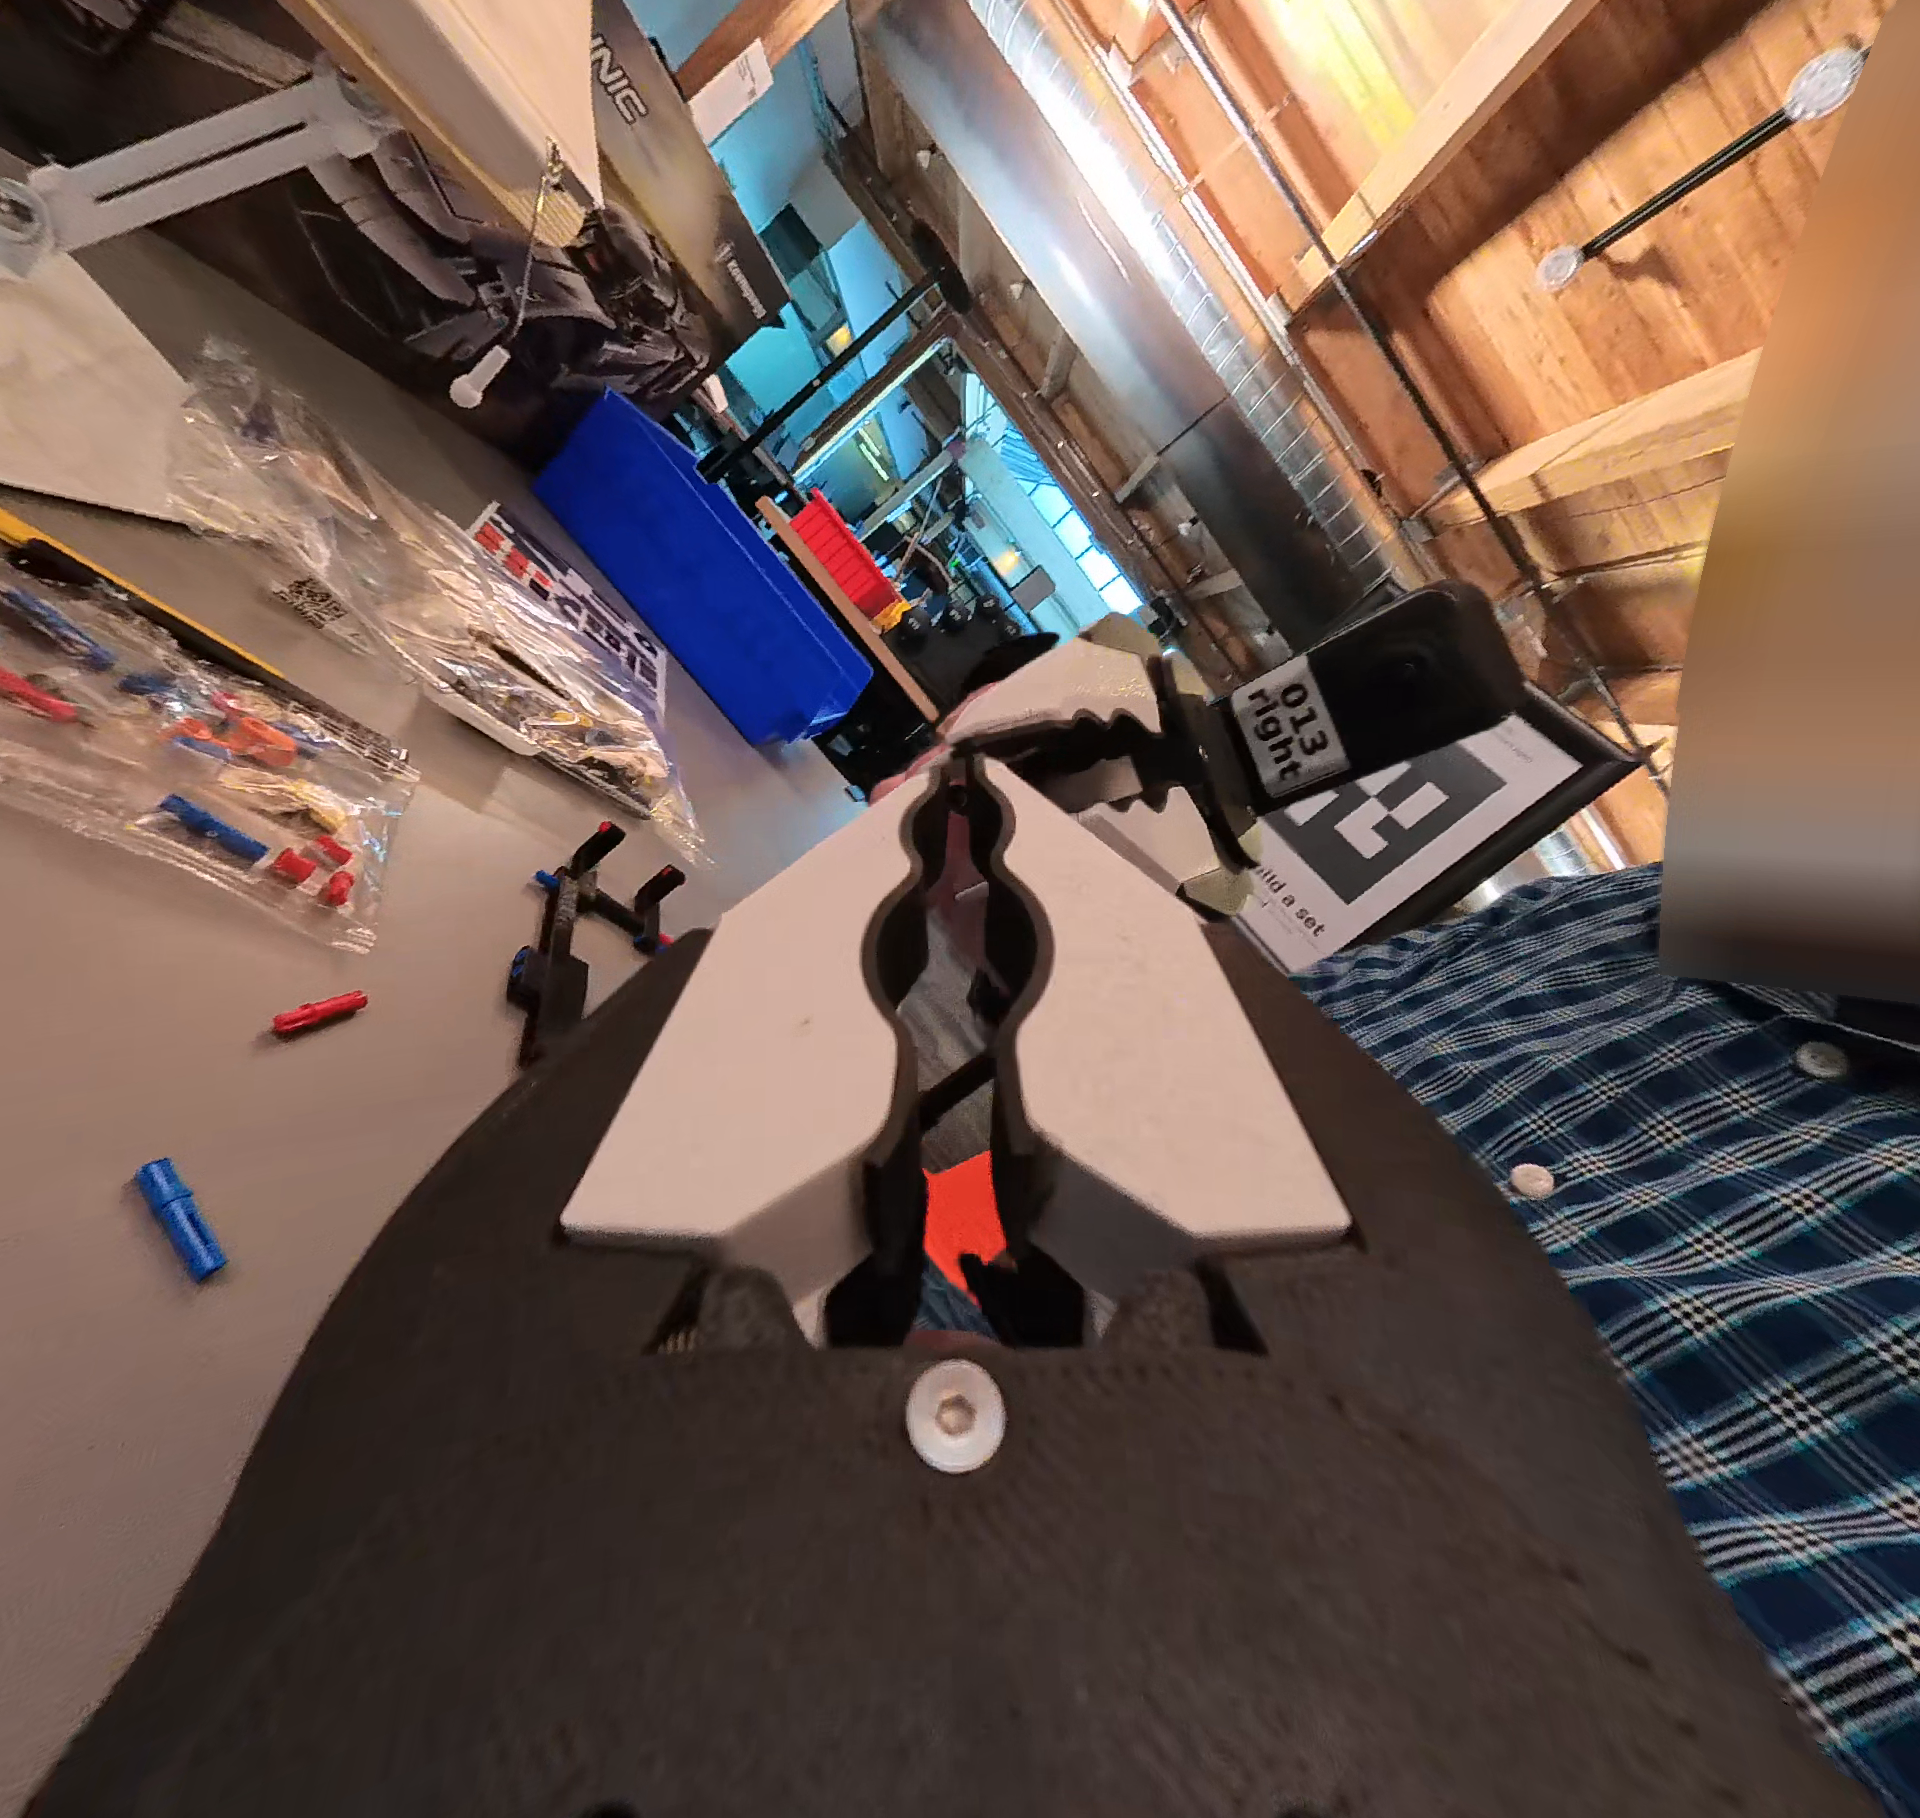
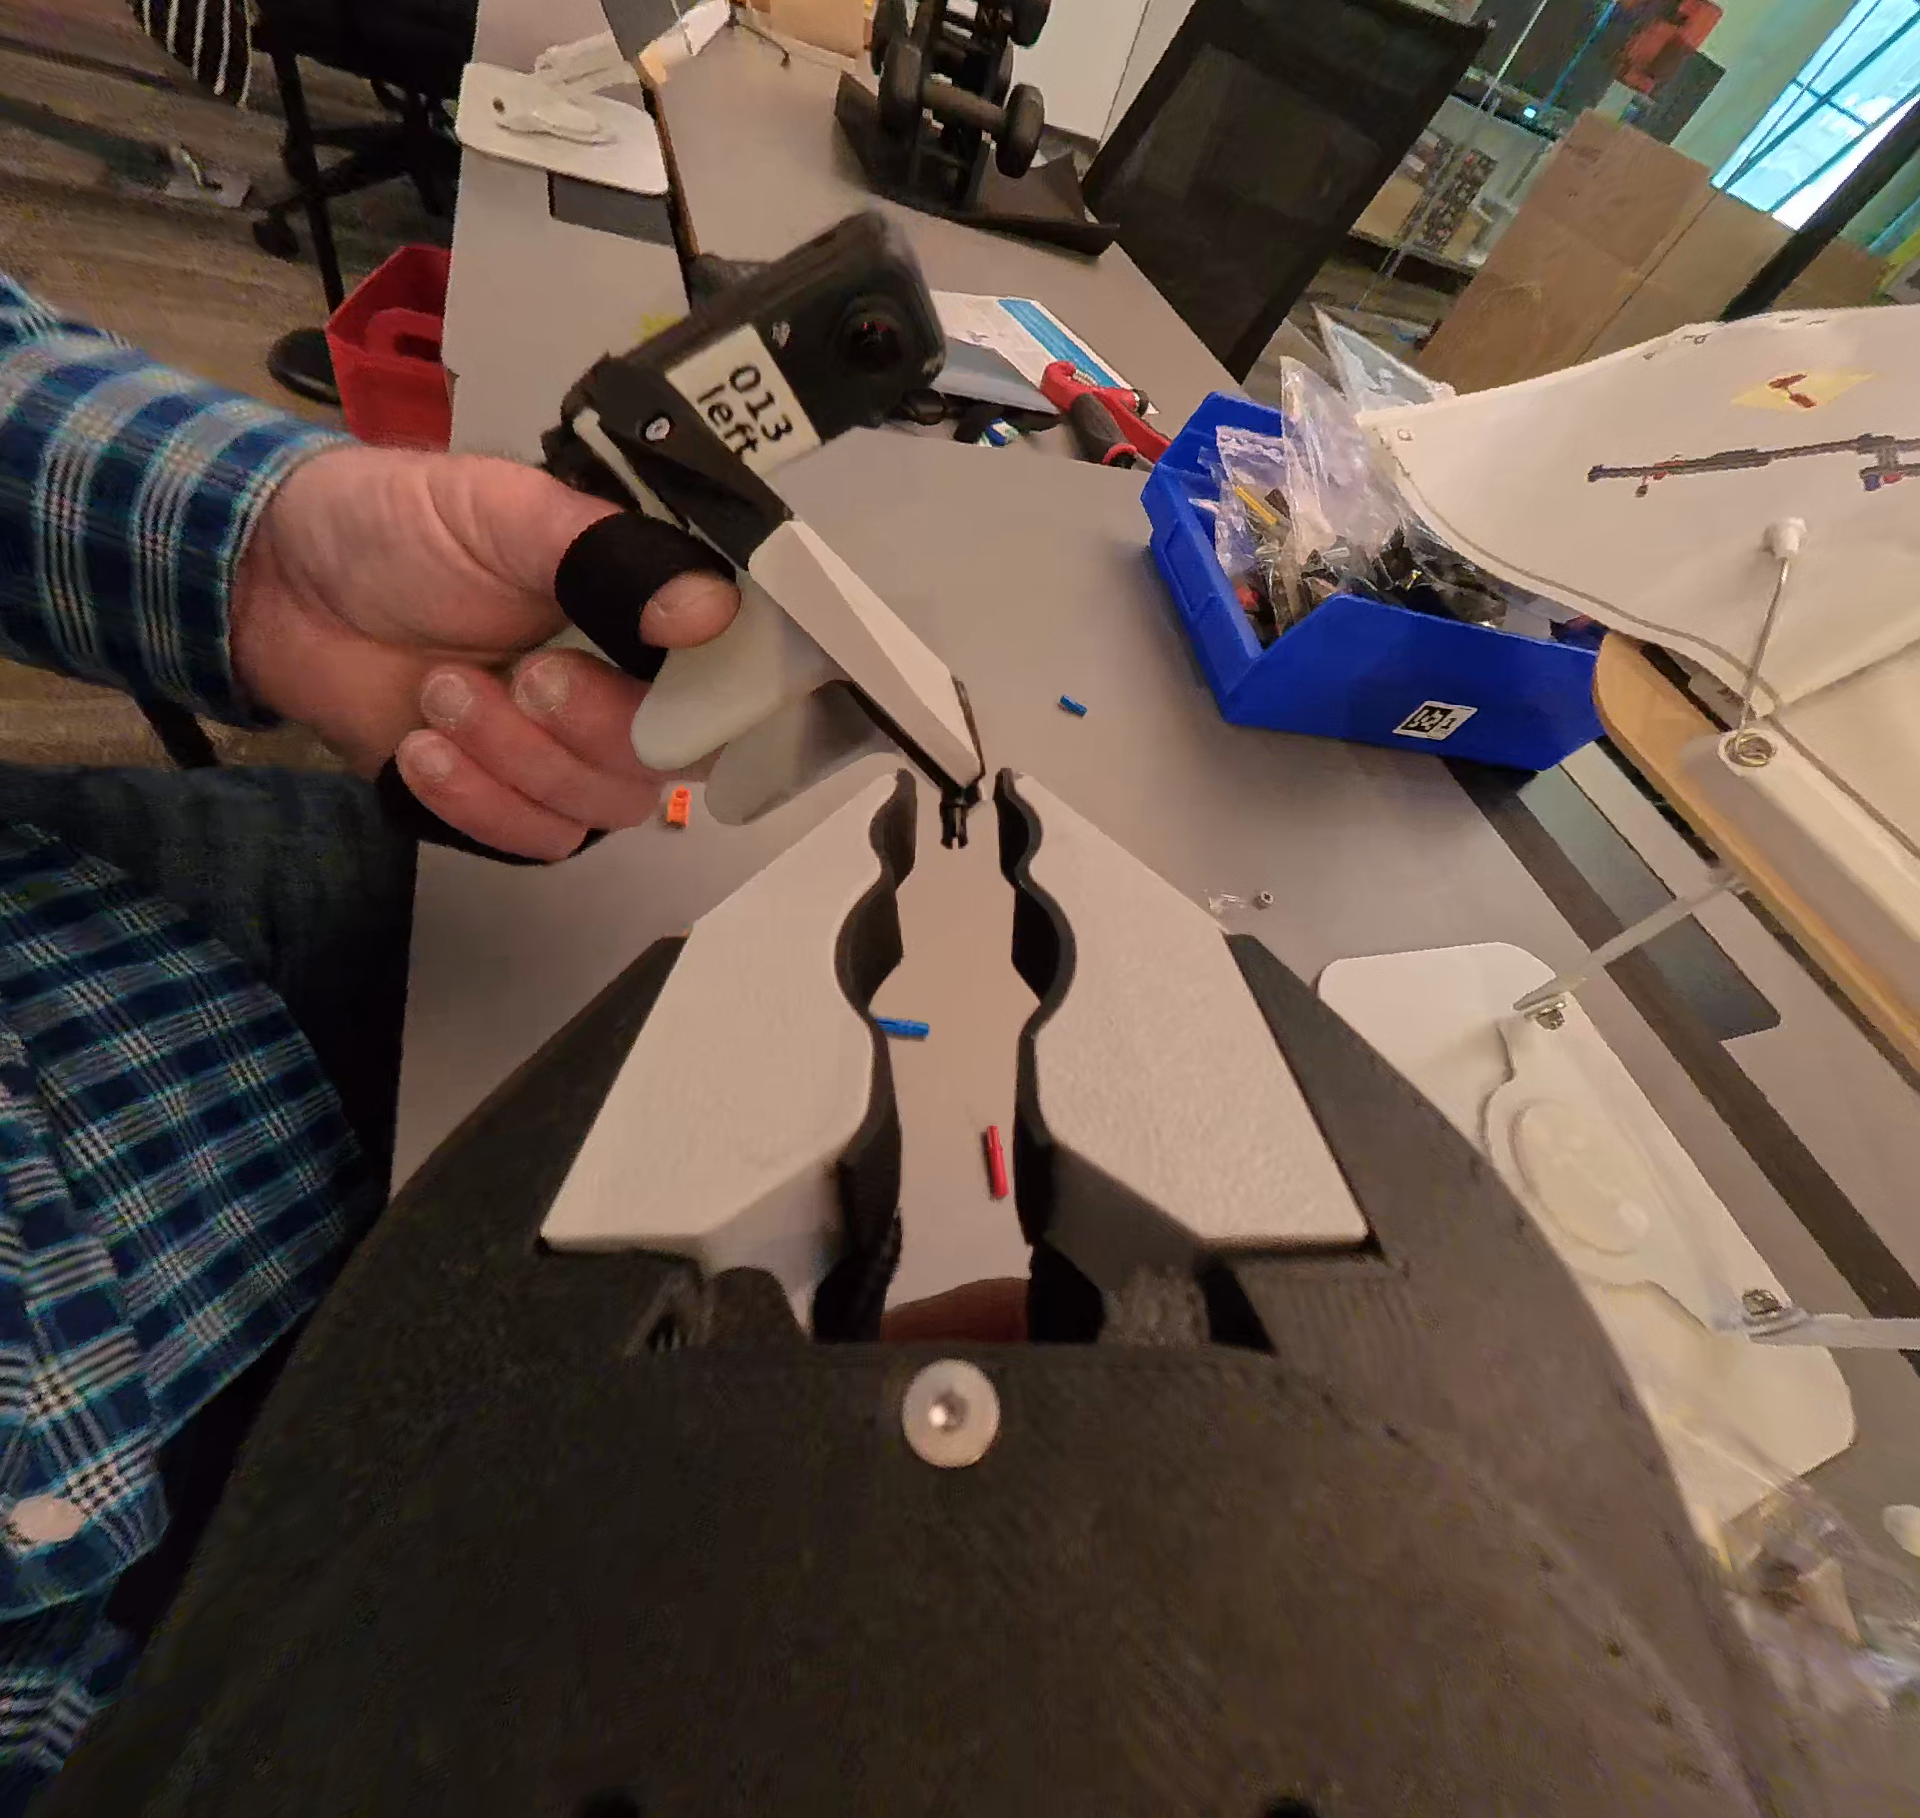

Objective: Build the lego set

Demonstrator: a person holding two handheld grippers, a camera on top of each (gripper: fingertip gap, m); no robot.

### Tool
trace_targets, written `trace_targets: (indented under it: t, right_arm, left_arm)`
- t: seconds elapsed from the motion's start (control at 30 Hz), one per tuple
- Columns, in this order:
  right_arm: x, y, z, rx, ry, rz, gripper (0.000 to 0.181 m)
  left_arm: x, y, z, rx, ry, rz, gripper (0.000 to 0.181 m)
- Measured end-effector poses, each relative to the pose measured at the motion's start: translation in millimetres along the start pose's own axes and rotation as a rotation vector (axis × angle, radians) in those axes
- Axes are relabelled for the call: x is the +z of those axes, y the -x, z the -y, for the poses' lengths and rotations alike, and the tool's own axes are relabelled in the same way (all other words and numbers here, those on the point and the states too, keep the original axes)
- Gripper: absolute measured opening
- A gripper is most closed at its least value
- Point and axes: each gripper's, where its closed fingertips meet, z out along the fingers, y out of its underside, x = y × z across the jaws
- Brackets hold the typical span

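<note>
Lego pin [image 2: 954,819], small and black, is pinched at the tip of the left gripper [image 2: 971,769], held above the grey surface [image 2: 1091,625] right between the right gripper's [image 2: 954,789] fingers, which stand narrowly apart w/o touching it. Both grippers carry white labels w/ black print; blue bin [image 2: 1361,667] of bagged parts bears a small code sticker.

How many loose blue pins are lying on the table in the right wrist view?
2. One blue pin lies on the table, seen through the gap of the right gripper. The other lies farther off, near the blue bin. More may be hidden behind that gripper.
</note>
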Motion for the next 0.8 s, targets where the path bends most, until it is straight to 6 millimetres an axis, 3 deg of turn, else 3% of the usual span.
trace_targets:
  t: [0.8]
  right_arm:
    - [-7,10,18,0.093,-0.07,0.003,0.018]
  left_arm:
    - [0,-20,6,-0.088,-0.088,-0.133,0.0]
